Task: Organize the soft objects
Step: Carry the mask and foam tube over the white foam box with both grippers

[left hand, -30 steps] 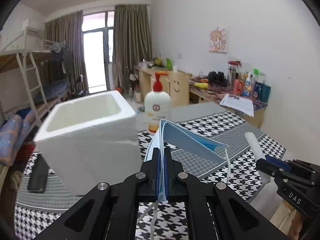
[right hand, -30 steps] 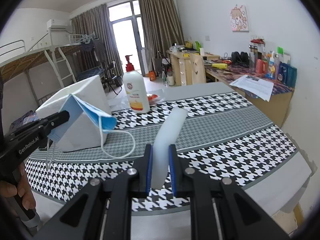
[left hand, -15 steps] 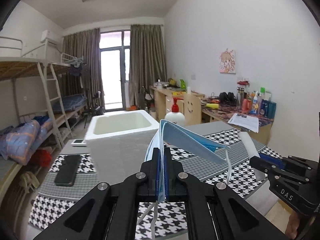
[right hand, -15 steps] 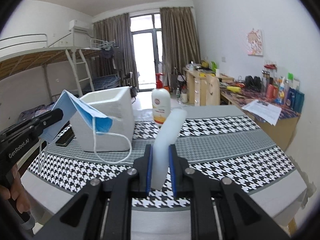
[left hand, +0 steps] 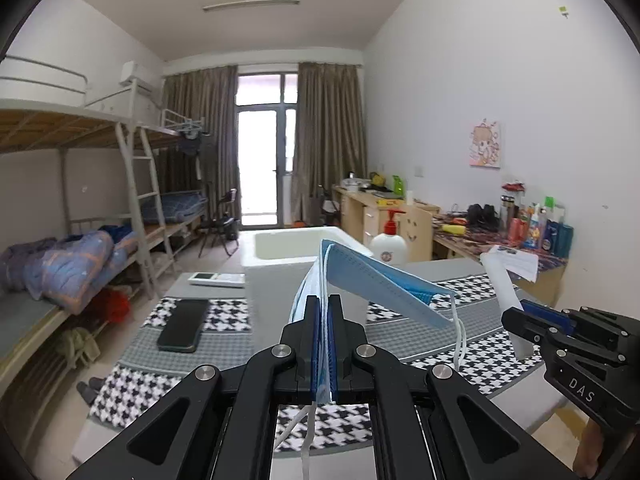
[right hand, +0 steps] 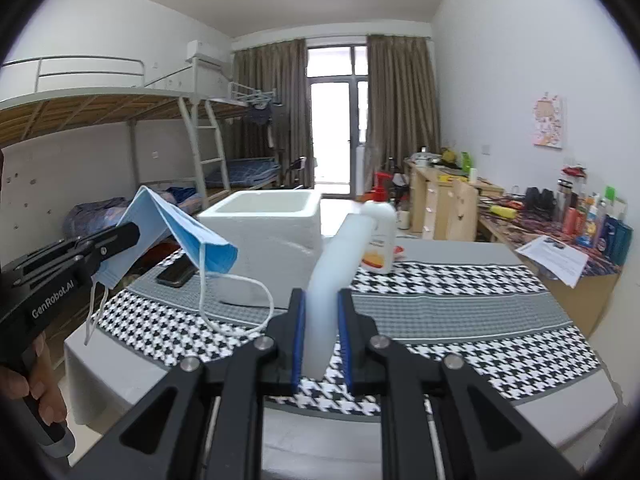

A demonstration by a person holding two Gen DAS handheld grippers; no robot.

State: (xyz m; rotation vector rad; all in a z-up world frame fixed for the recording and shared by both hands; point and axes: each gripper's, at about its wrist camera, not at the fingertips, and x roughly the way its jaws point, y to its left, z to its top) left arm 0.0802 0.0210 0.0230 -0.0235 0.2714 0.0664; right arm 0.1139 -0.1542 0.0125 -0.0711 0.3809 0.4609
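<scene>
Held aloft, short of the white foam box (right hand: 264,220) and above the houndstooth-patterned table mat (right hand: 460,308): a pale blue pleated face mask (left hand: 376,284), pinched flat between the closed fingers of the left gripper (left hand: 323,344), white ear loops dangling below. Beside it, to the right of the box, a soft white foam strip (right hand: 332,280), clamped upright in the right gripper (right hand: 321,344) and leaning a little at the top. Judged as the carry toward the box: best done by bringing each piece over the open top before loosening the grip, mask first, loops kept from snagging on the rim. Behind the strip and right of the box, a white pump bottle with a red top (left hand: 387,240). Left of the box, a black phone (left hand: 182,326) lying flat on the mat. Shown only from the left wrist: the box's hollow interior and a white remote (left hand: 216,278) left of it. Shown only from the right wrist: the mask's full hanging loop.
</scene>
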